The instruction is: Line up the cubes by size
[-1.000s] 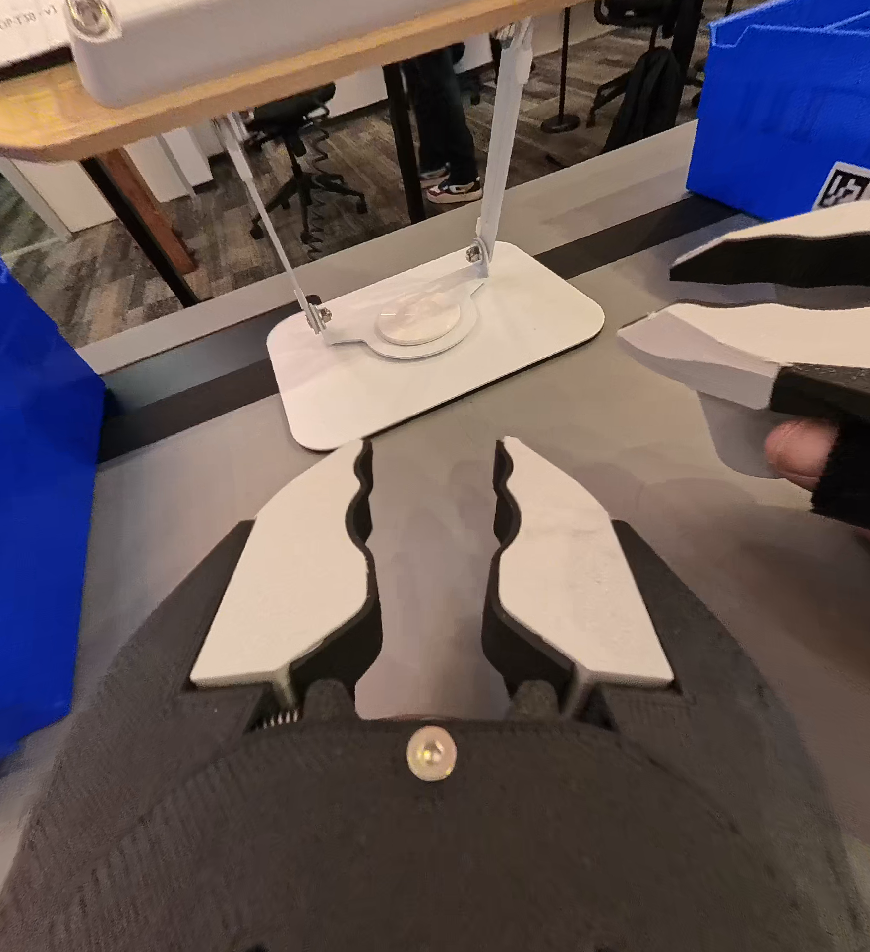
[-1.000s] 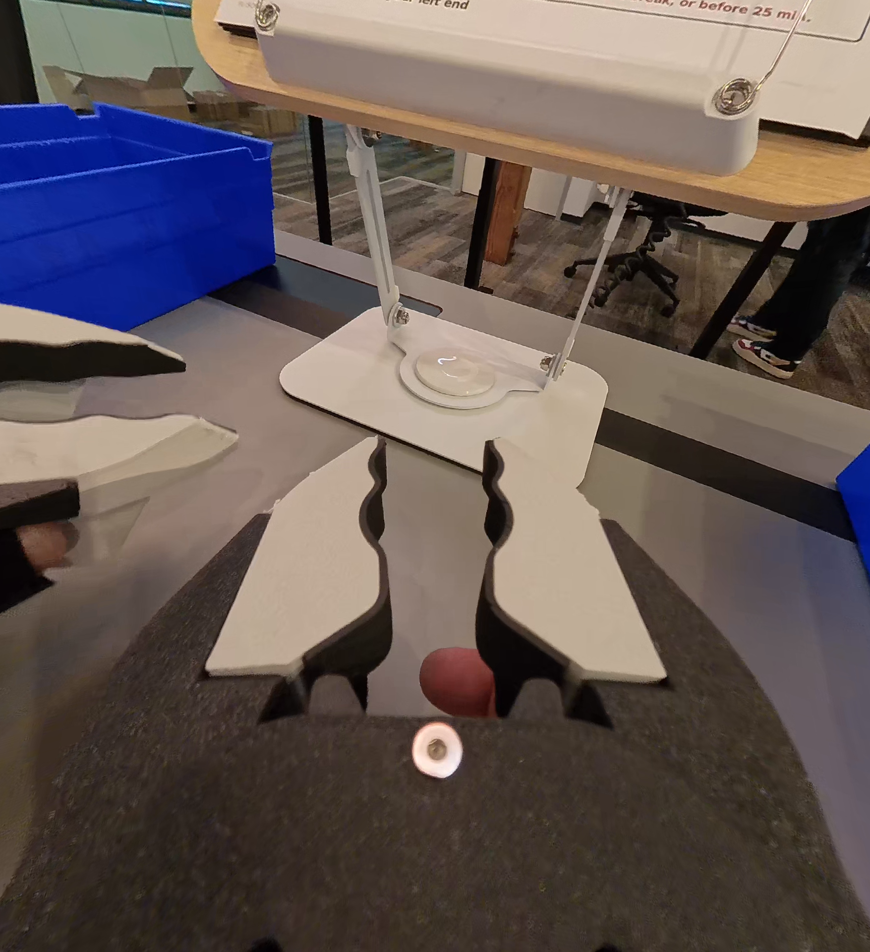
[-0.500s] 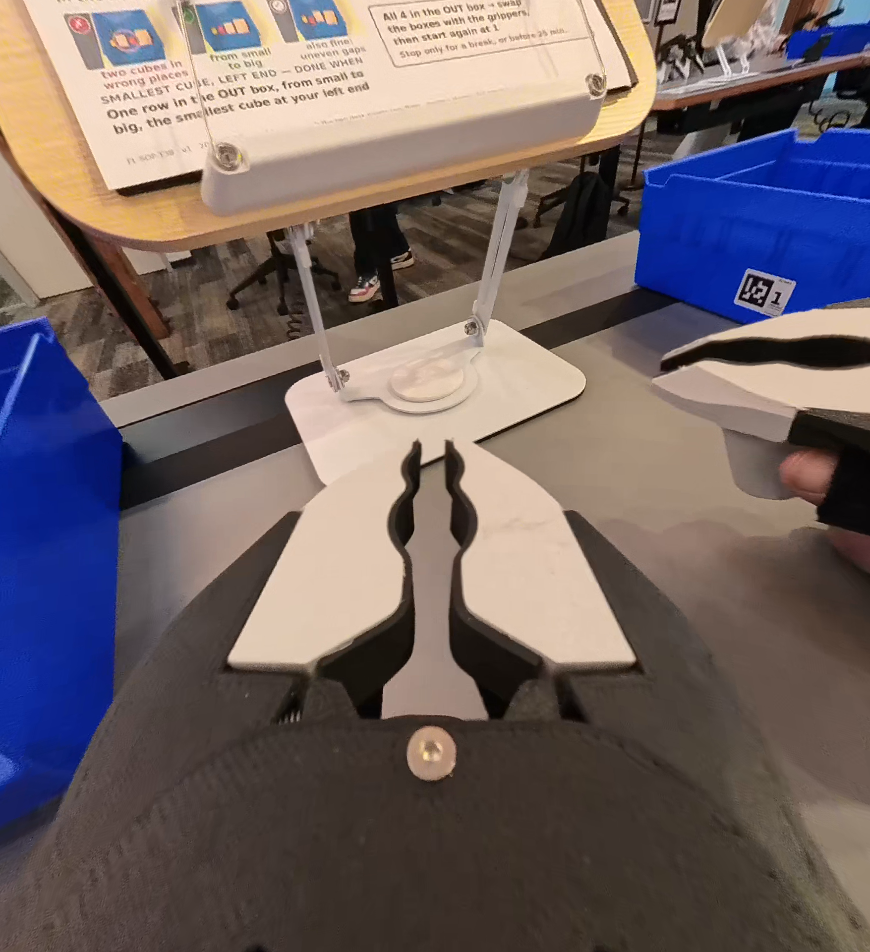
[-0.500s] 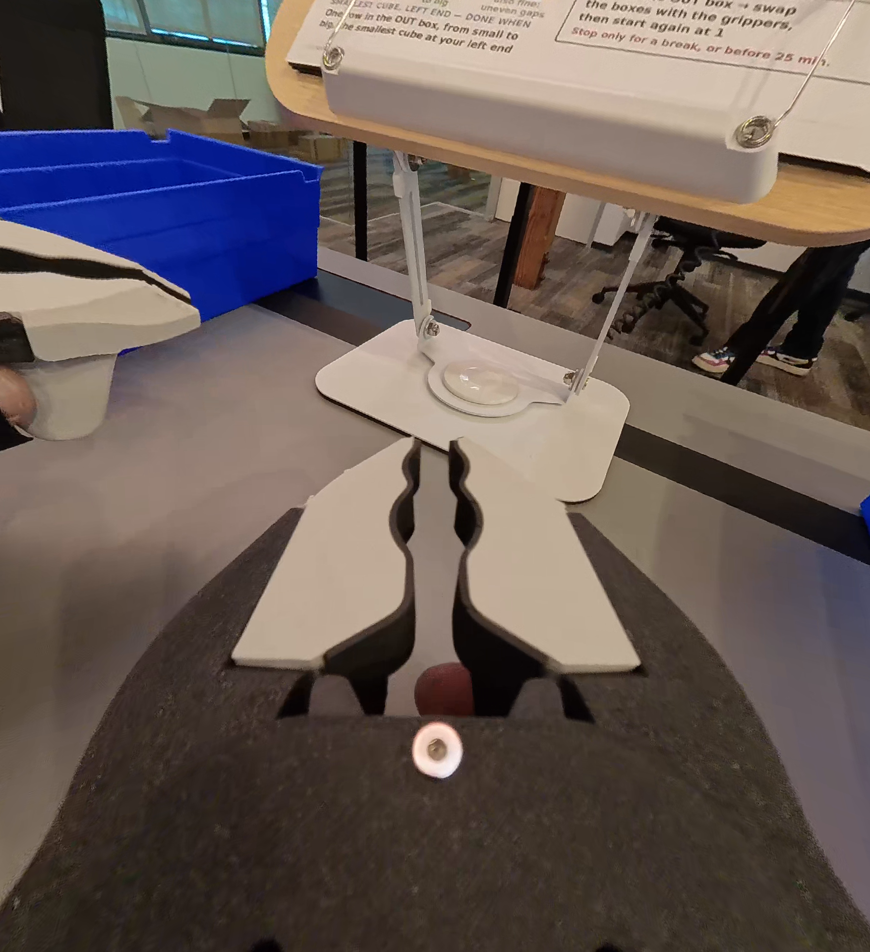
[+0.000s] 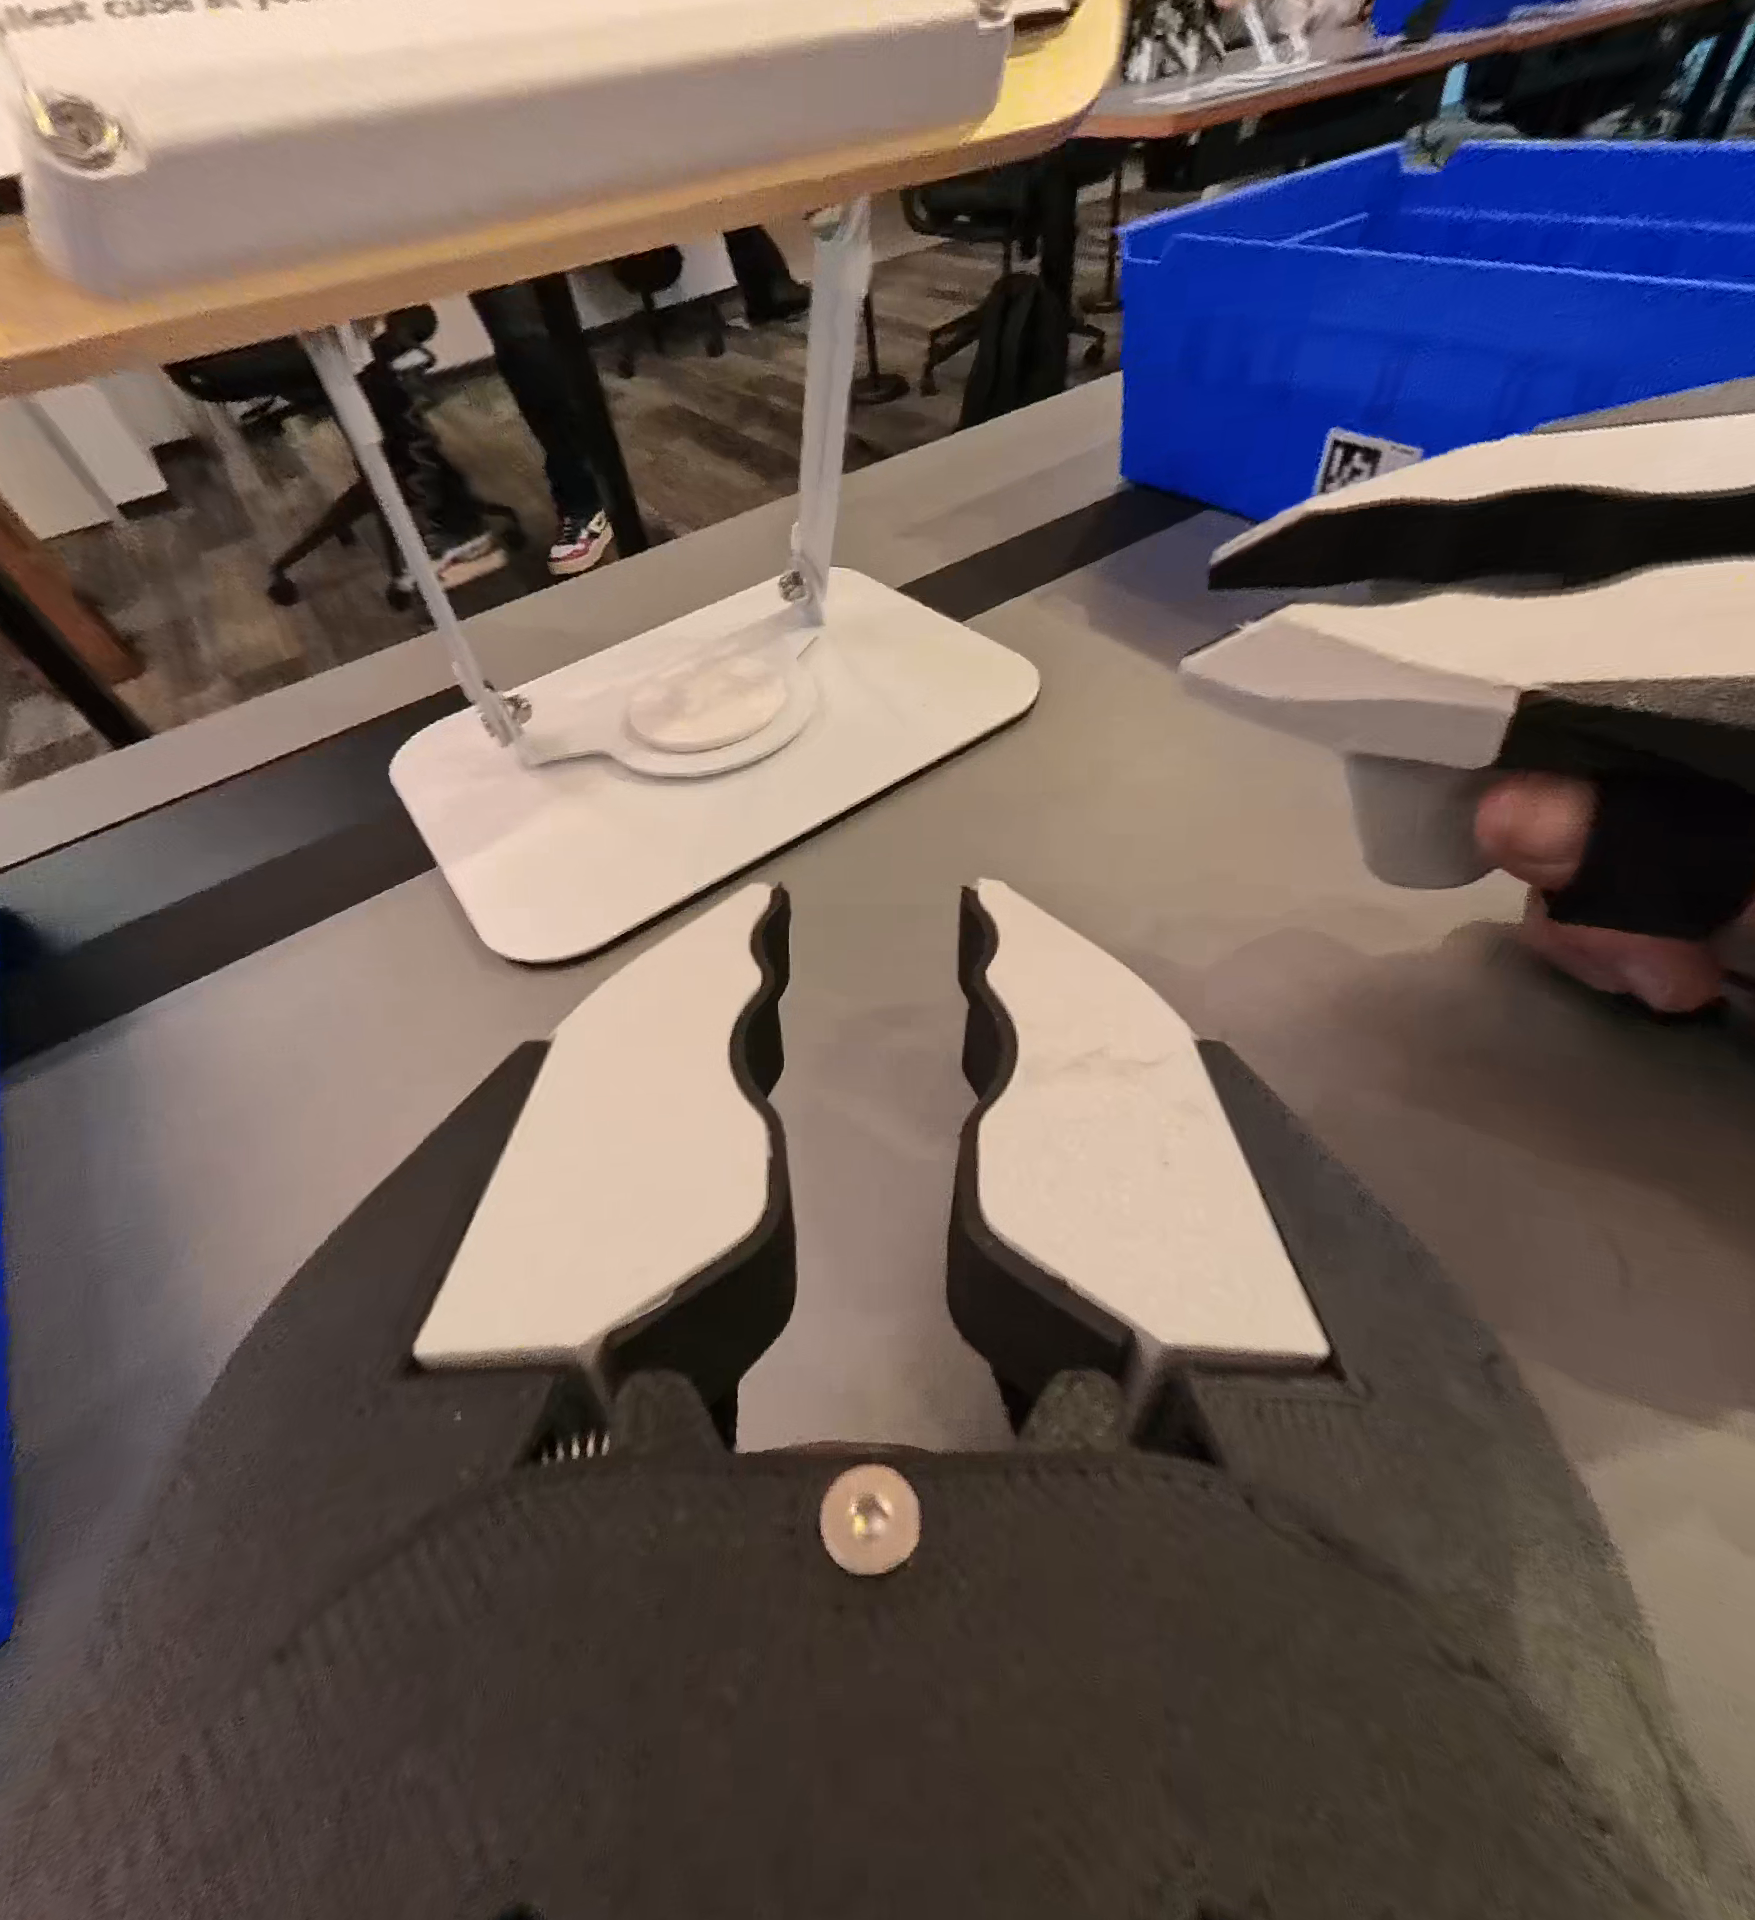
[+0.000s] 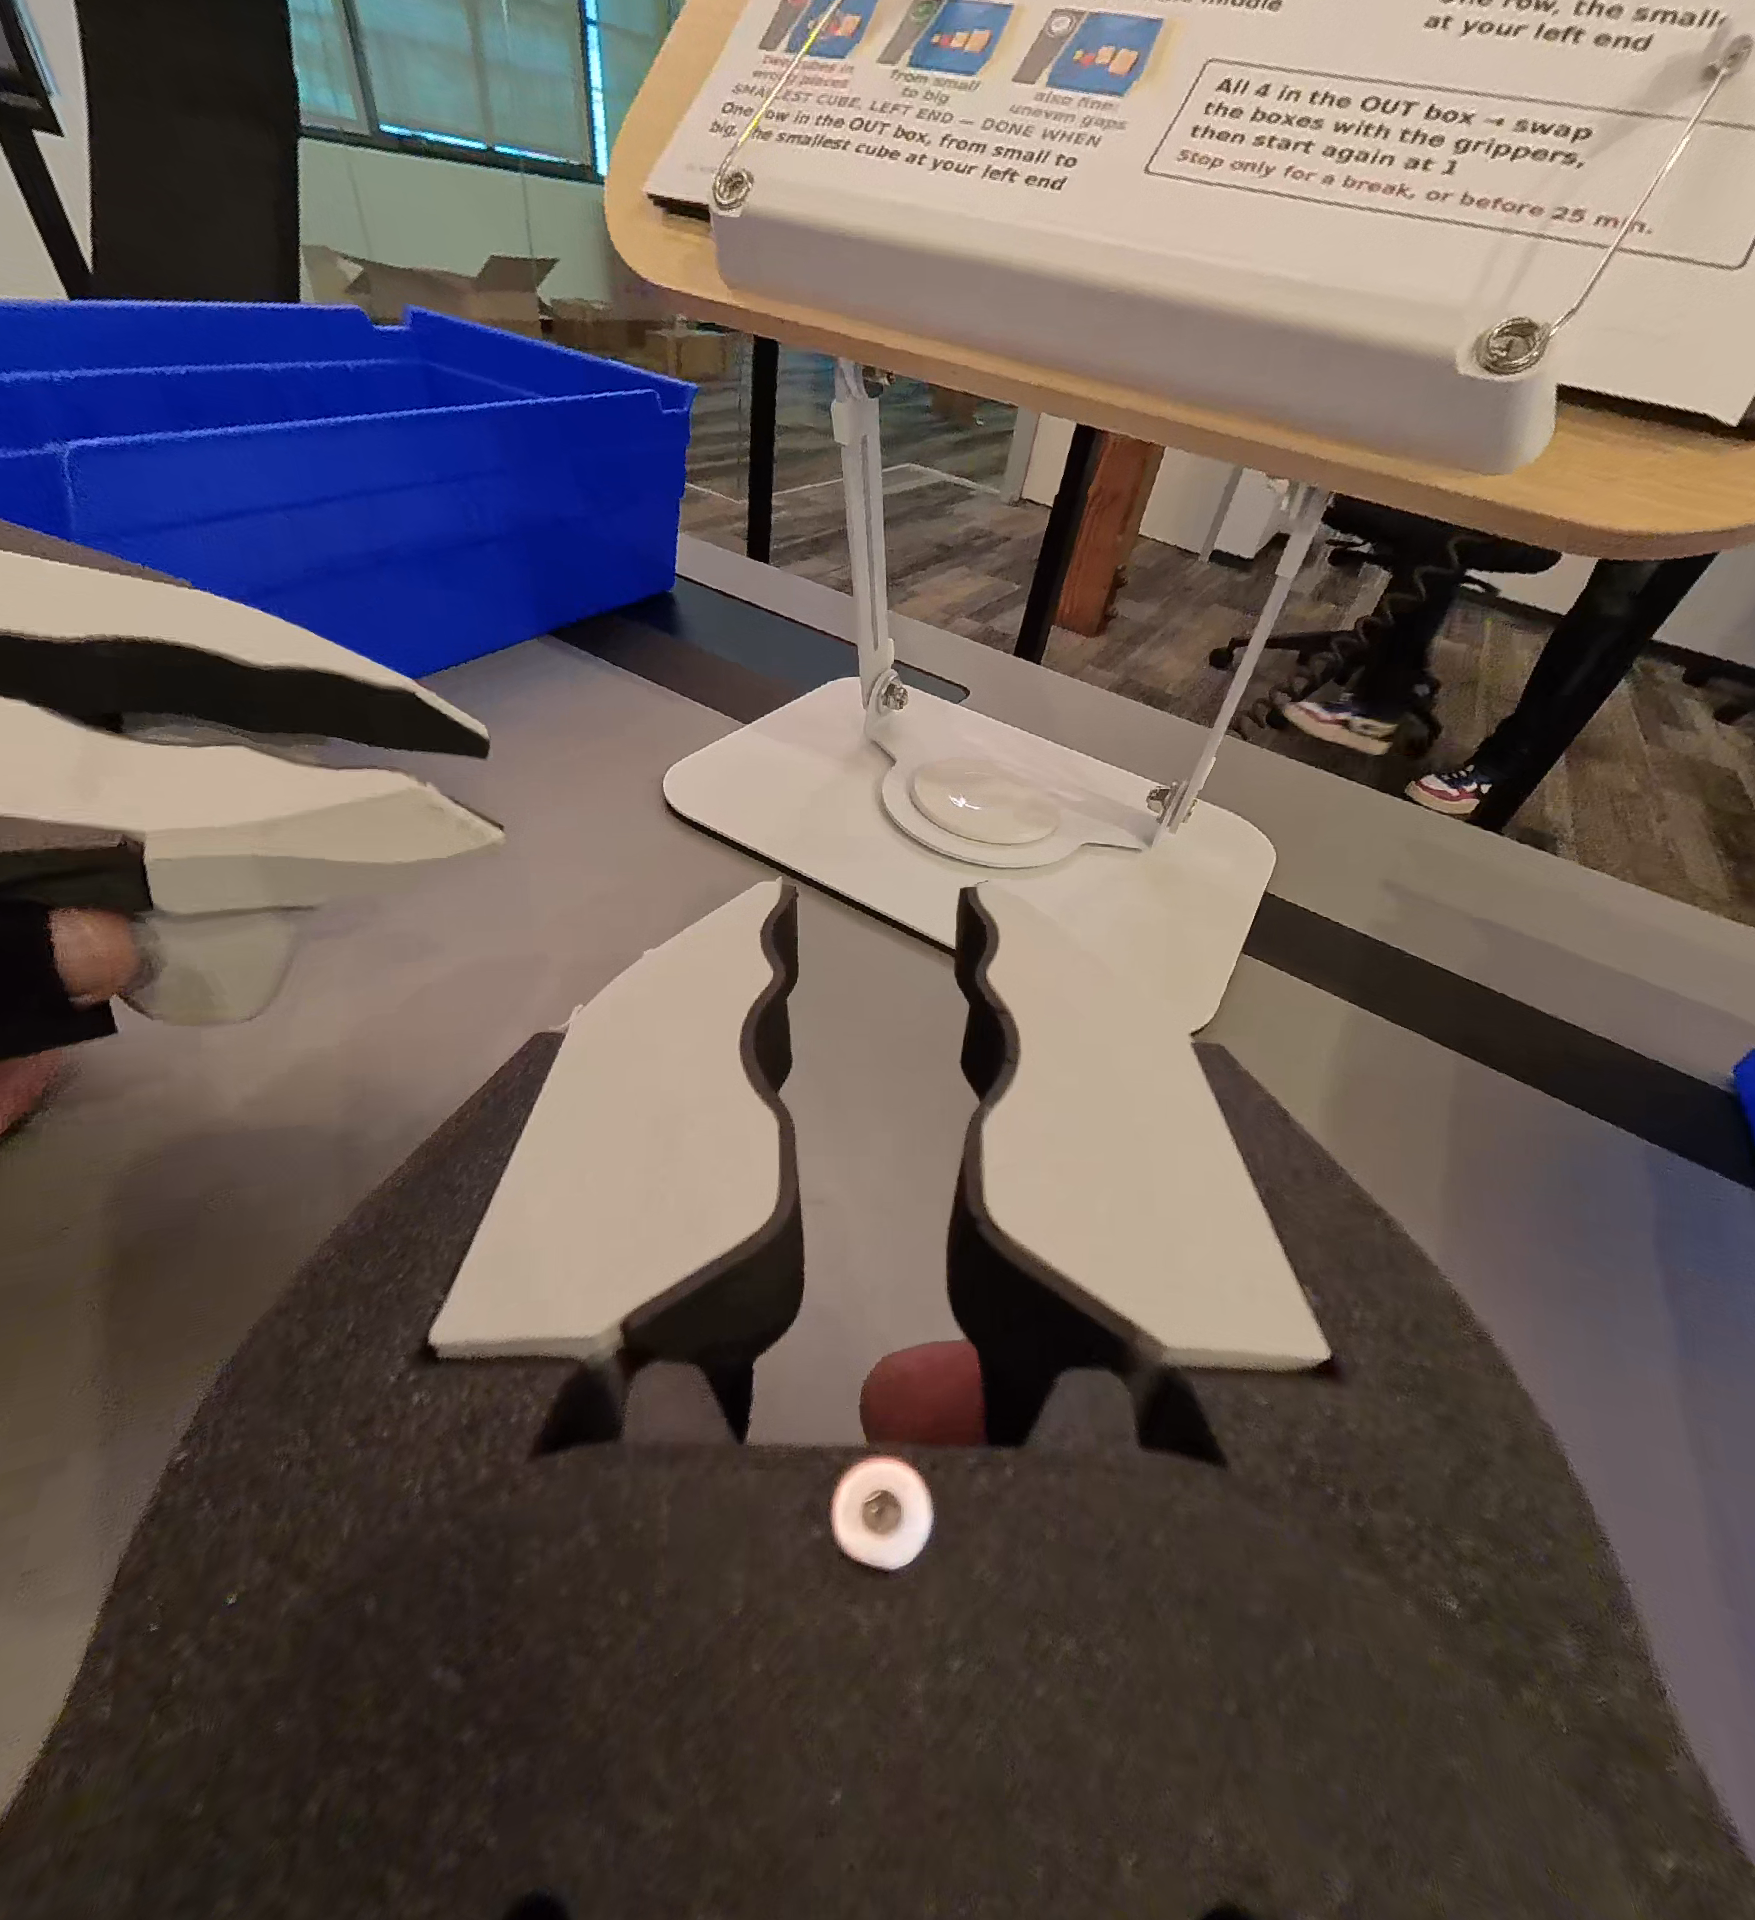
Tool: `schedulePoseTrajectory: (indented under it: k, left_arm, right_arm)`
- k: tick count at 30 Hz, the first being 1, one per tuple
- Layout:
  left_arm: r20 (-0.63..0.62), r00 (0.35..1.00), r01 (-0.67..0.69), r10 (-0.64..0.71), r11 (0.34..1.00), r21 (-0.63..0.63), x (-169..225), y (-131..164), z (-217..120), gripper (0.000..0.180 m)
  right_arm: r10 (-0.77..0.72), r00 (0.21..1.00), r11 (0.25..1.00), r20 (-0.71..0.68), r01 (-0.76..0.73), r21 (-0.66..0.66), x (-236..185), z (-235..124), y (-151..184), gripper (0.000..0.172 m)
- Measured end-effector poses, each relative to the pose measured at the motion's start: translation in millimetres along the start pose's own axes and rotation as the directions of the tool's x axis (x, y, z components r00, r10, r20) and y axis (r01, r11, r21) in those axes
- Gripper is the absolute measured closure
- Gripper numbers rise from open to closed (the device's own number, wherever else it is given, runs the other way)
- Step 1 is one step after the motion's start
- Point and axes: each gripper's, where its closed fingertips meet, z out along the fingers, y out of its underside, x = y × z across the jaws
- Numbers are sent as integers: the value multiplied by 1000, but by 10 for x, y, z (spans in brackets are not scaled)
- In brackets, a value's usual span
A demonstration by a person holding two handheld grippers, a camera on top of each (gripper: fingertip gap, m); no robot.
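Comparing this moment with half a second before, both tools had reopened from a near-closed state. The left tool, with white fingers on a black textured body, stood with its jaws apart and only bare grey table between them; nothing was gripped. The right tool, of the same build, likewise stood with jaws parted and held nothing, its tips just in front of the white rounded base plate of the document stand. A second before, both tools had been open somewhat wider than now.

Camera framing had also changed. The left wrist view had dropped lower than half a second earlier, so that the white-edged instruction board on its wooden panel was cut off at the top. The right wrist view had tipped up, showing more of that board.

The right tool appeared at the right edge of the left view, held by a hand in a black fingerless glove. A blue plastic bin stood behind it, and another blue bin lay on the left side of the table. No cubes were visible in either view; their location could not be determined.
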Motion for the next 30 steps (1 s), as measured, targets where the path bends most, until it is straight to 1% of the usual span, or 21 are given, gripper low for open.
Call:
schedulePoseTrajectory:
  k: [2, 4, 6, 7, 9, 10, 12, 14, 15, 18, 20, 21, 22, 23, 24, 25, 26, 27, 28, 29, 30]
  left_arm:
    - [5, 1000, -2, 2, 1000, 18, 26, -19, -16, 148]
    - [-9, 1000, -2, 2, 999, 41, 43, -48, -39, 148]
    - [-11, 998, 63, -62, 997, 53, 21, -58, -64, 142]
    - [-16, 998, 66, -65, 996, 62, 35, -60, -76, 140]
    - [16, 999, 39, -39, 998, 56, 15, -53, -111, 136]
    - [8, 1000, 24, -24, 997, 73, 36, -87, -130, 136]
    - [30, 1000, -6, 3, 996, 85, 33, -117, -136, 135]
    - [38, 999, -27, 24, 996, 84, 29, -144, -144, 129]
    - [68, 997, -45, 38, 994, 101, -29, -208, -188, 125]
    - [214, 974, -109, 75, 982, 153, -410, -521, -461, 113]
    - [334, 940, -121, 64, 981, 154, -812, -714, -748, 107]
    - [370, 927, -114, 57, 985, 133, -1008, -769, -878, 107]
    - [394, 918, -79, 44, 994, 75, -1216, -764, -969, 105]
    - [421, 907, -34, 19, 999, 28, -1436, -760, -1044, 91]
    - [455, 890, -6, -2, 1000, 16, -1664, -790, -1117, 83]
    - [477, 879, 12, -15, 1000, 9, -1875, -811, -1163, 85]
    - [479, 877, 53, -28, 998, -40, -2062, -748, -1149, 86]
    - [474, 879, 116, -53, 988, -104, -2231, -634, -1106, 82]
    - [478, 875, 164, -83, 978, -131, -2393, -549, -1062, 79]
    - [463, 880, 203, -101, 964, -174, -2498, -448, -996, 81]
    - [442, 890, 239, -116, 942, -235, -2565, -334, -925, 89]
  right_arm:
    - [-1, 1000, 1000, 12, 1, 9, -10, 0, -9, 143]
    - [-1, 1000, 1000, 4, 1, 11, -1, 2, -14, 137]
    - [-14, 1000, 1000, -1, 14, 20, 1, 17, -25, 136]
    - [-19, 1000, 1000, 0, 19, 14, -6, 50, -22, 136]
    - [-51, 999, 999, -4, 51, 1, -31, 91, -8, 134]
    - [-61, 998, 998, -5, 61, 9, -41, 94, -18, 135]
    - [-69, 997, 997, -15, 69, 19, -32, 91, -33, 135]
    - [-73, 997, 997, -13, 73, 26, -40, 83, -41, 135]
    - [-81, 997, 996, -16, 81, 28, -45, 78, -44, 135]
    - [-106, 994, 994, -21, 107, 36, -76, 52, -55, 135]
    - [-97, 995, 994, -20, 98, 44, -75, 35, -64, 135]
    - [-88, 996, 995, -21, 88, 43, -63, 34, -63, 135]
    - [-80, 997, 996, -20, 81, 41, -57, 37, -61, 135]
    - [-76, 997, 996, -18, 77, 41, -55, 38, -61, 135]
    - [-78, 997, 996, -17, 79, 39, -58, 39, -59, 135]
    - [-85, 996, 996, -17, 86, 37, -66, 42, -56, 135]
    - [-91, 996, 995, -15, 91, 35, -74, 45, -53, 135]
    - [-91, 996, 995, -15, 91, 36, -75, 44, -54, 135]
    - [-85, 996, 996, -14, 85, 37, -68, 43, -56, 136]
    - [-73, 997, 997, -12, 73, 38, -58, 41, -57, 136]
    - [-61, 998, 997, -9, 62, 39, -49, 40, -57, 136]
